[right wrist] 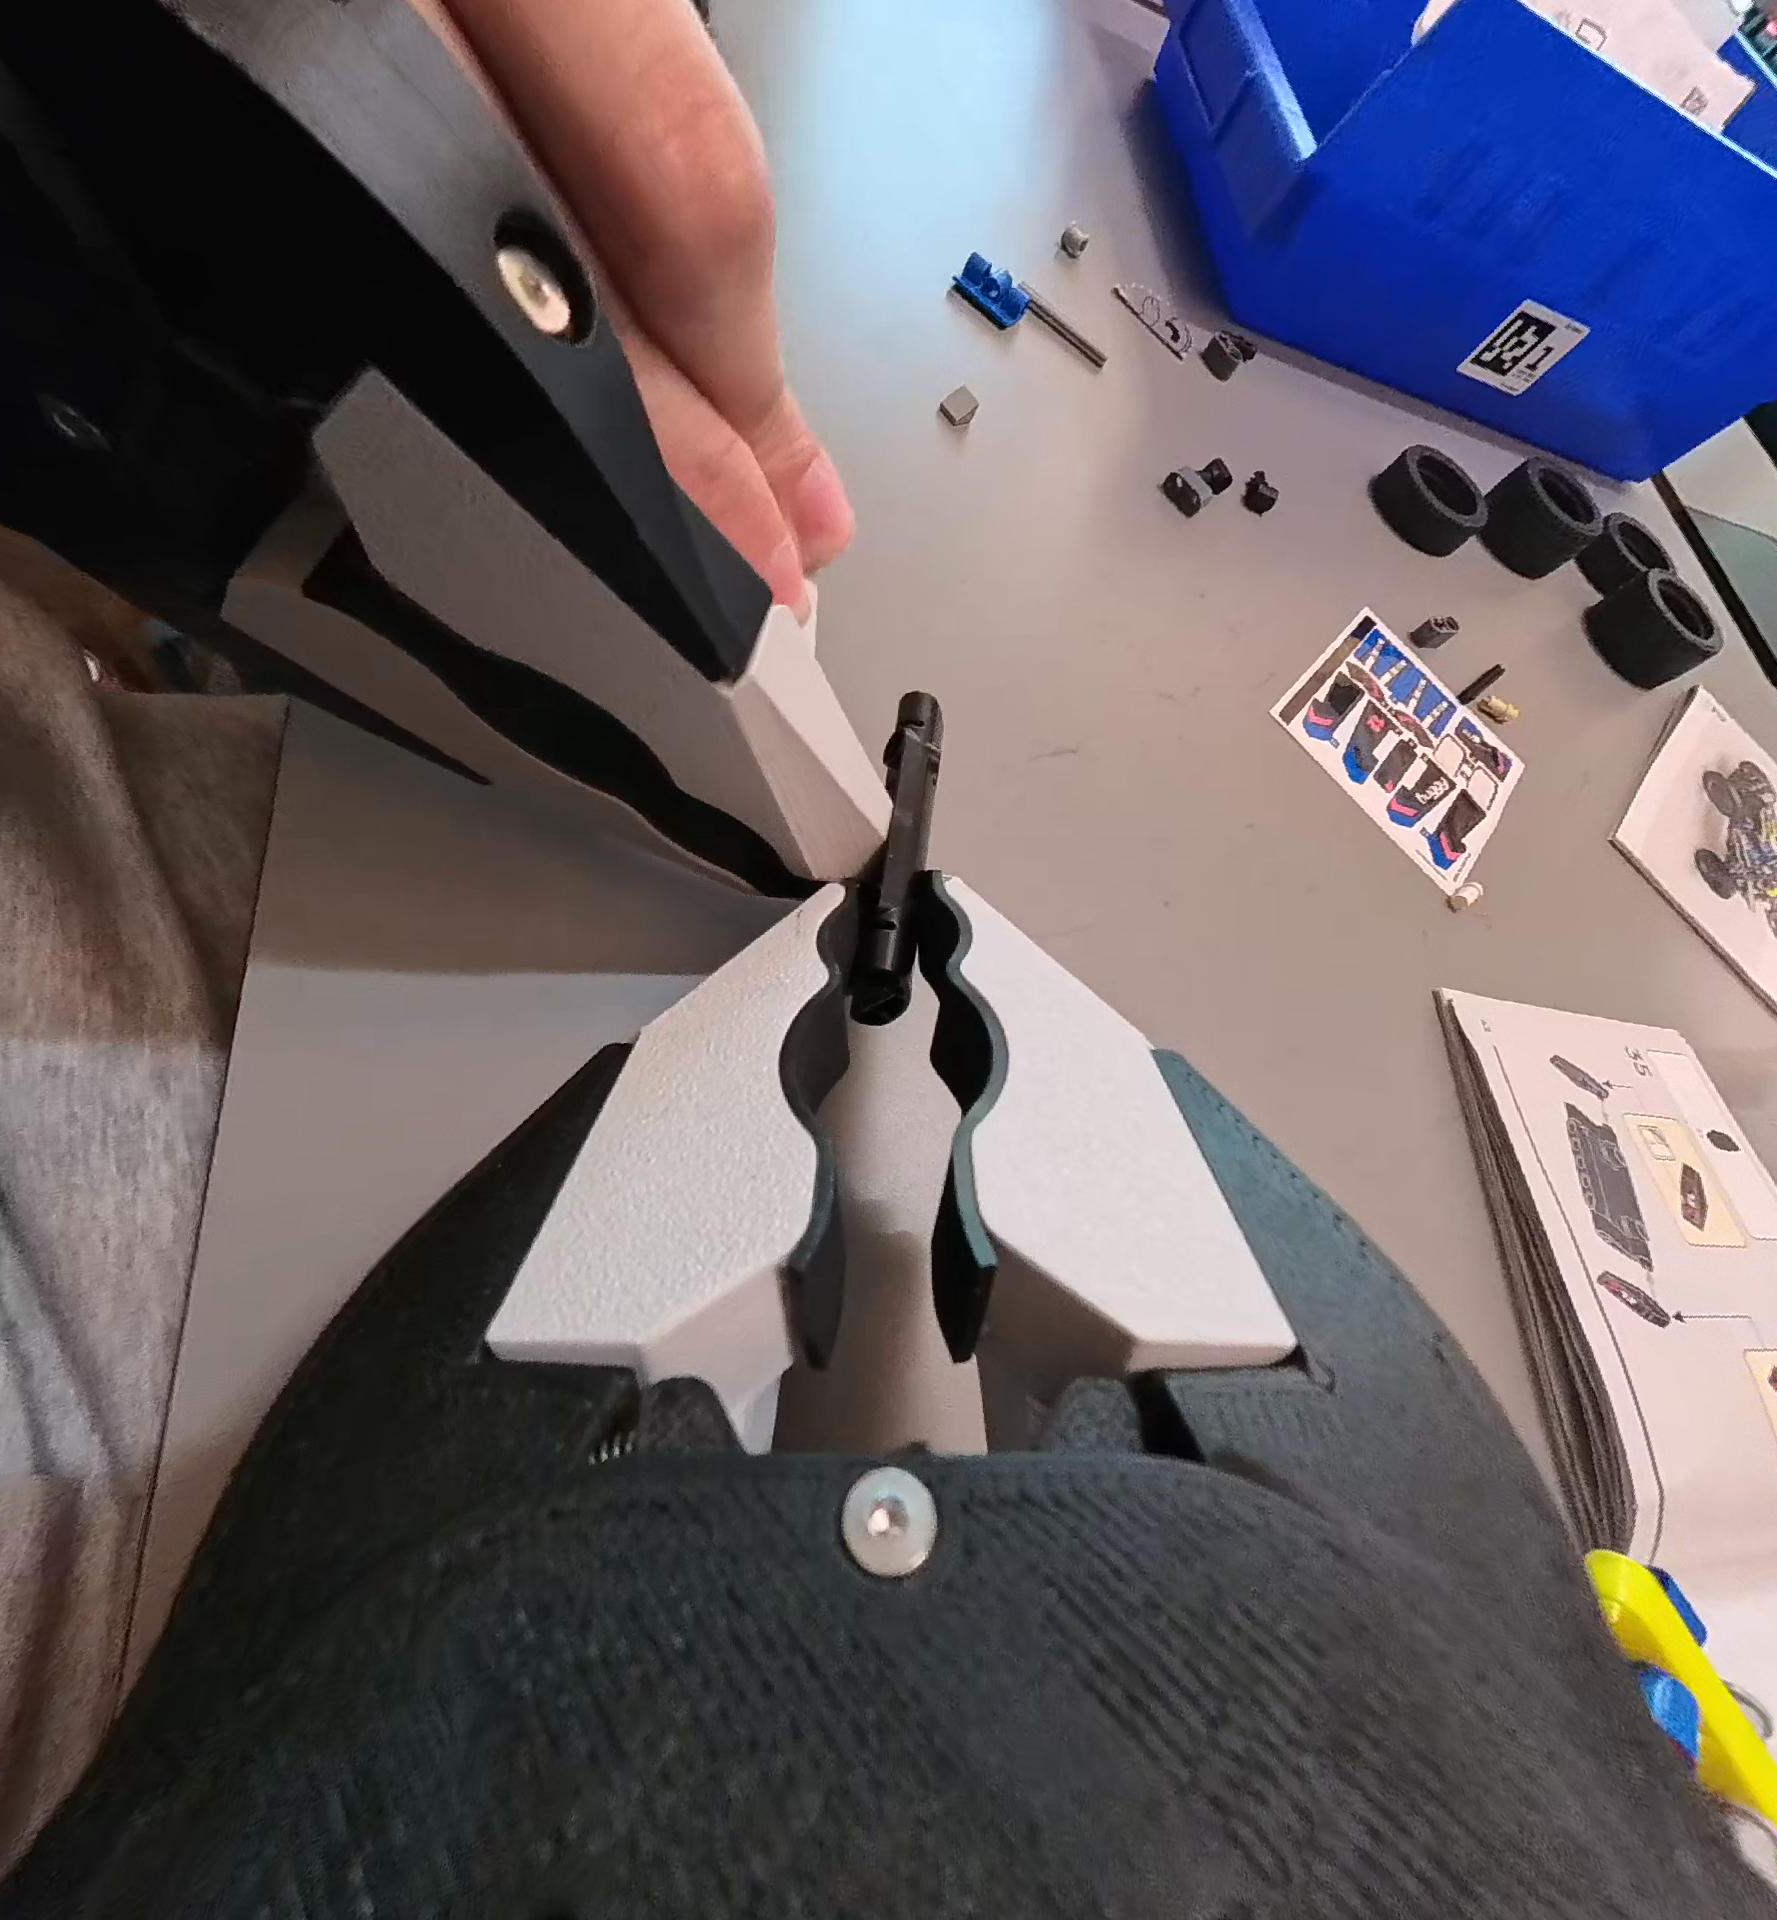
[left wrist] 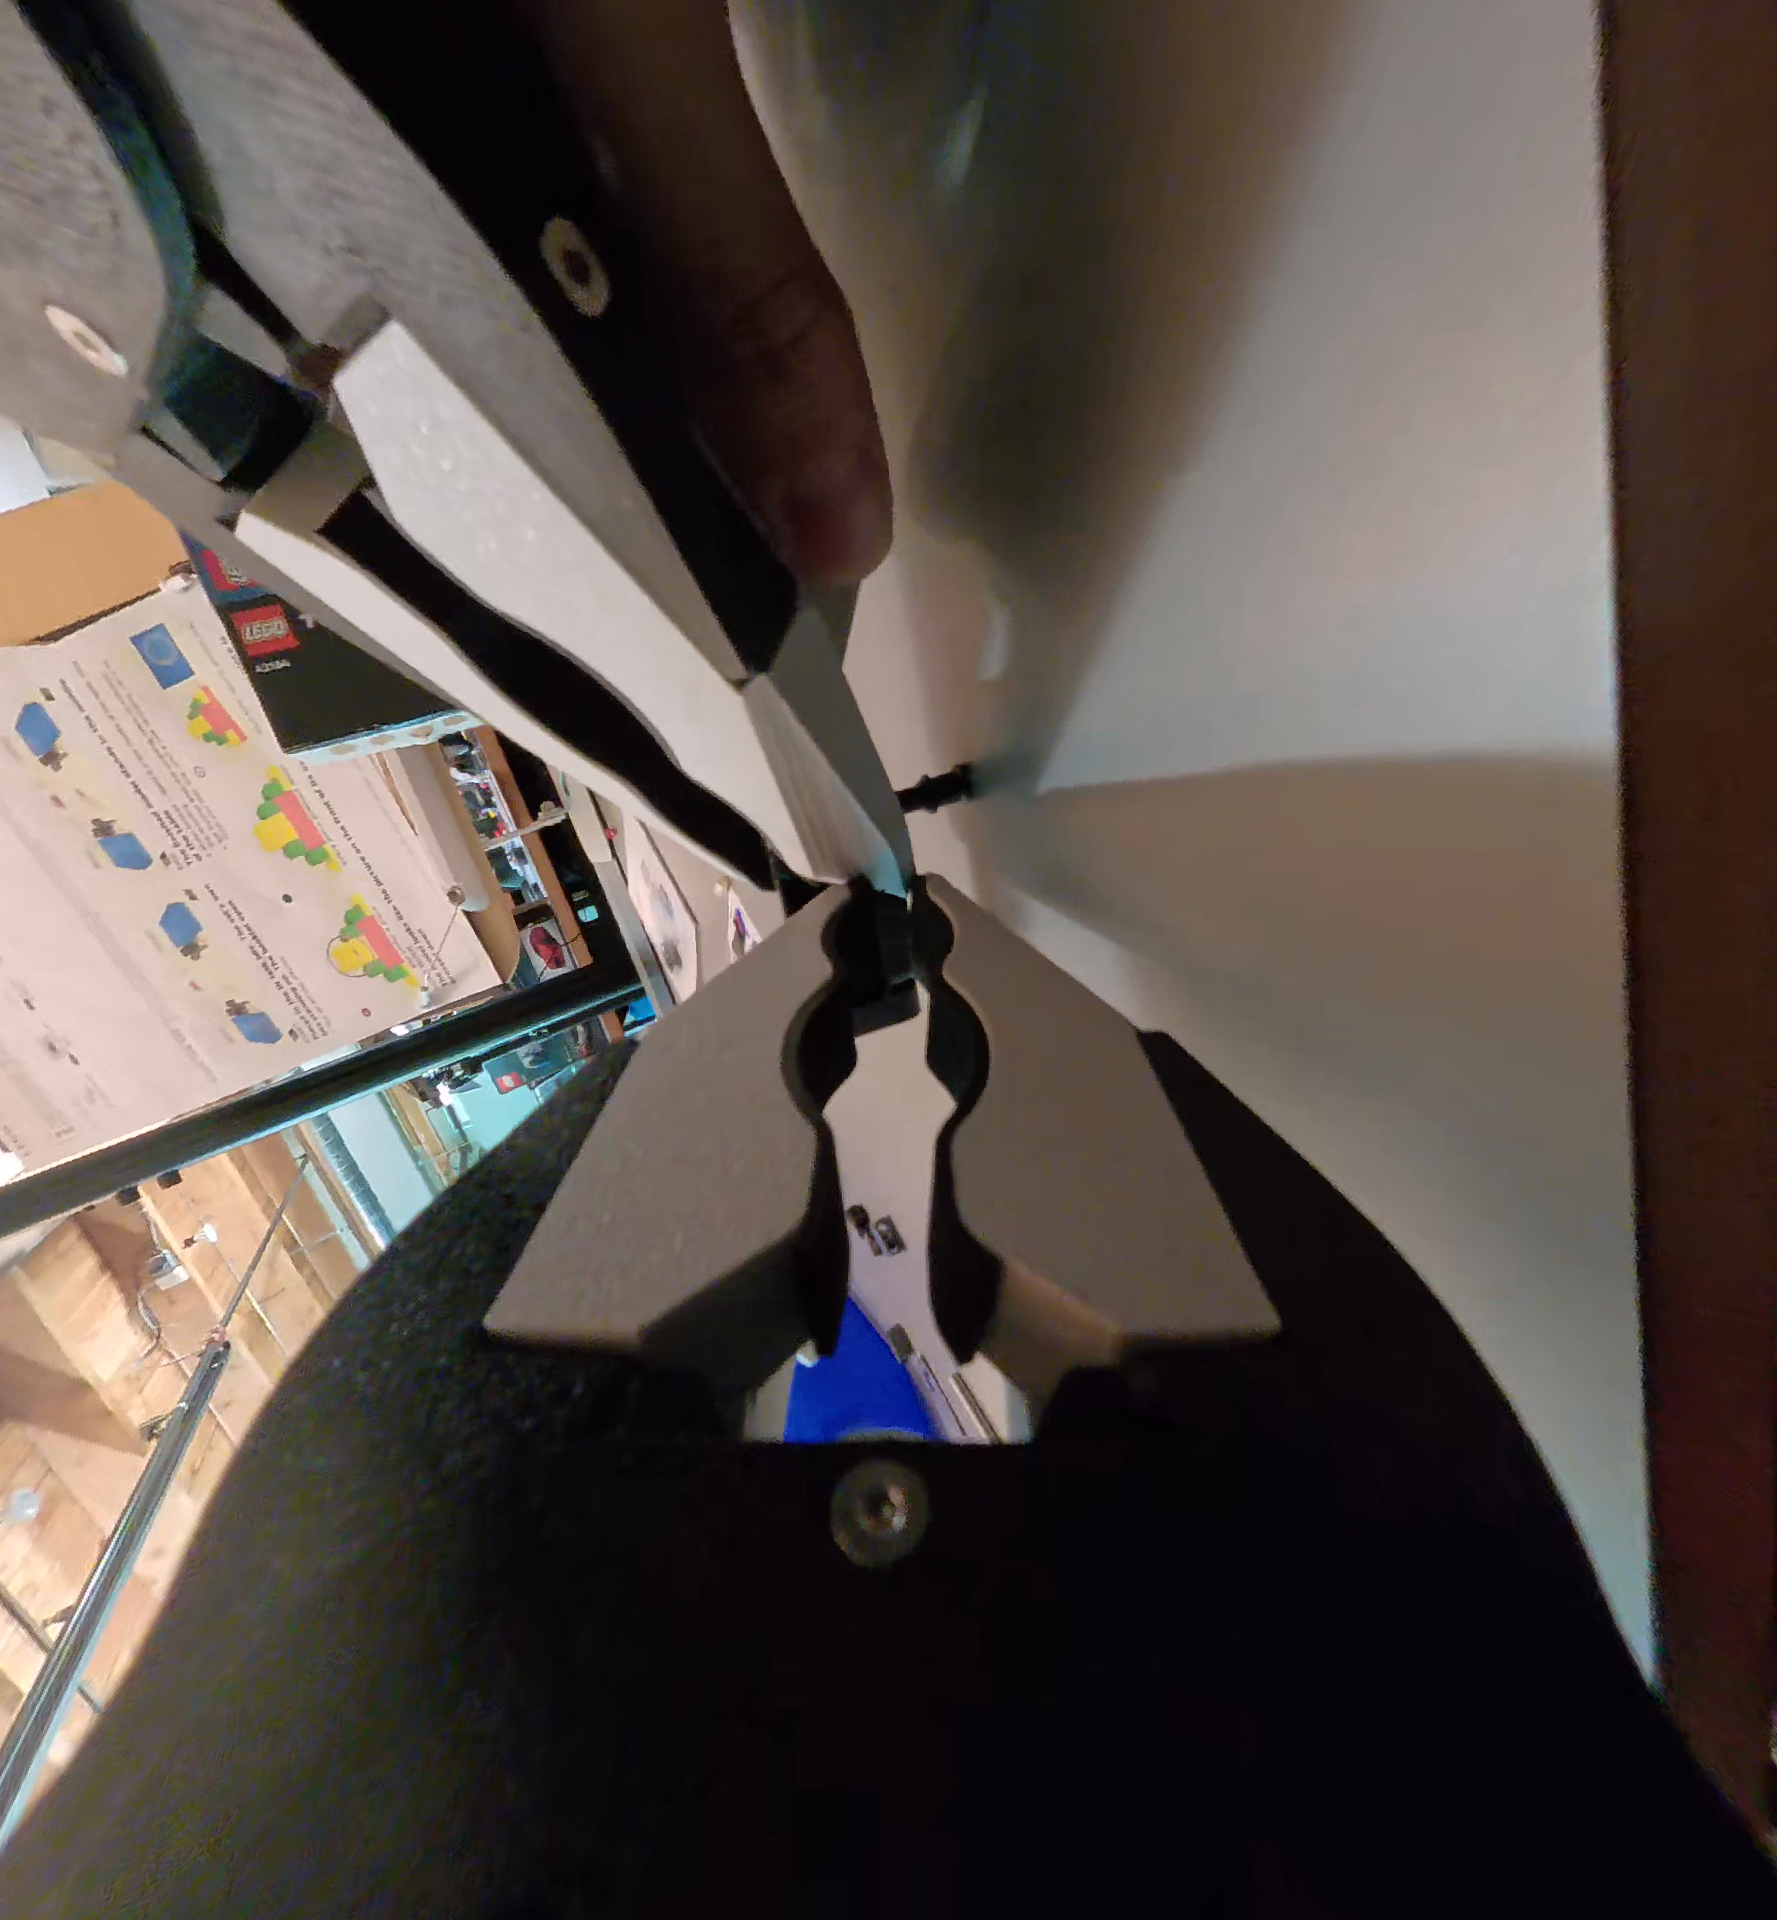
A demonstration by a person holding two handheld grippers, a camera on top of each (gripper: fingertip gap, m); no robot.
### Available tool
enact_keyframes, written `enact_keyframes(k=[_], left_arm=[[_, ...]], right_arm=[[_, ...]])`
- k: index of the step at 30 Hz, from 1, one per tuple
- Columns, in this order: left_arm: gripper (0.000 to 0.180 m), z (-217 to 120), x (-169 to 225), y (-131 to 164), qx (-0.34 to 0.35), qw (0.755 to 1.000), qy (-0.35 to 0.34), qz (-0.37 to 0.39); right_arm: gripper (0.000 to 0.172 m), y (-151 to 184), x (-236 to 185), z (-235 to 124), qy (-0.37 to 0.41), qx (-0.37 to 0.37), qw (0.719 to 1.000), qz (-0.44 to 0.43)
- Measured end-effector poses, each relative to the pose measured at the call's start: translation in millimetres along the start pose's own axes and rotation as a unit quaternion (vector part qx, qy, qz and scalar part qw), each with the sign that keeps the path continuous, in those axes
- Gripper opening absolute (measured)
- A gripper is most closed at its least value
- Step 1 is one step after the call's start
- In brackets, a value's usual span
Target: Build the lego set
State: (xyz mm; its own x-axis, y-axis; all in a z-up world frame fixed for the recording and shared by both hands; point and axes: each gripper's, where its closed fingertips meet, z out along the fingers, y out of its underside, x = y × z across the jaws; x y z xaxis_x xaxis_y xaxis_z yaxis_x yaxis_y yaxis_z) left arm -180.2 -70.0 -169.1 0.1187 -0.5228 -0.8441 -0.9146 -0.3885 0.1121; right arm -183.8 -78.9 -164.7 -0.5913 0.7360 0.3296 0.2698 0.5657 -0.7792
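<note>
- Right gripper (right wrist: pixel 889 914) is clenched on a black pin (right wrist: pixel 905 821), pads pressing its near end; far end projects above the grey table (right wrist: pixel 1123 914)
- Left gripper (left wrist: pixel 884 904) has its fingertips drawn together, meeting the pin from the left
- Black tyres (right wrist: pixel 1538 520) and blue bin (right wrist: pixel 1486 208) lie far right

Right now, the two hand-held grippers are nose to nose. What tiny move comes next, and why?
Probably ease the left hand-held gripper slowly closer: its small black piece sits right beside the black pin pinched by the right hand-held gripper, tips almost touching.
</note>
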Motion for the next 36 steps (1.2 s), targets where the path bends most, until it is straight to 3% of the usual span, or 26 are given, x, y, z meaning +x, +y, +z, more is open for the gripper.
enact_keyframes(k=[36], left_arm=[[0.002, -0.7, -0.1, -0.6, 0.02, 0.999, -0.004, -0.039]], right_arm=[[0.009, 0.1, -0.7, 1.4, 0.0, -0.002, 1.0, -0.001]])
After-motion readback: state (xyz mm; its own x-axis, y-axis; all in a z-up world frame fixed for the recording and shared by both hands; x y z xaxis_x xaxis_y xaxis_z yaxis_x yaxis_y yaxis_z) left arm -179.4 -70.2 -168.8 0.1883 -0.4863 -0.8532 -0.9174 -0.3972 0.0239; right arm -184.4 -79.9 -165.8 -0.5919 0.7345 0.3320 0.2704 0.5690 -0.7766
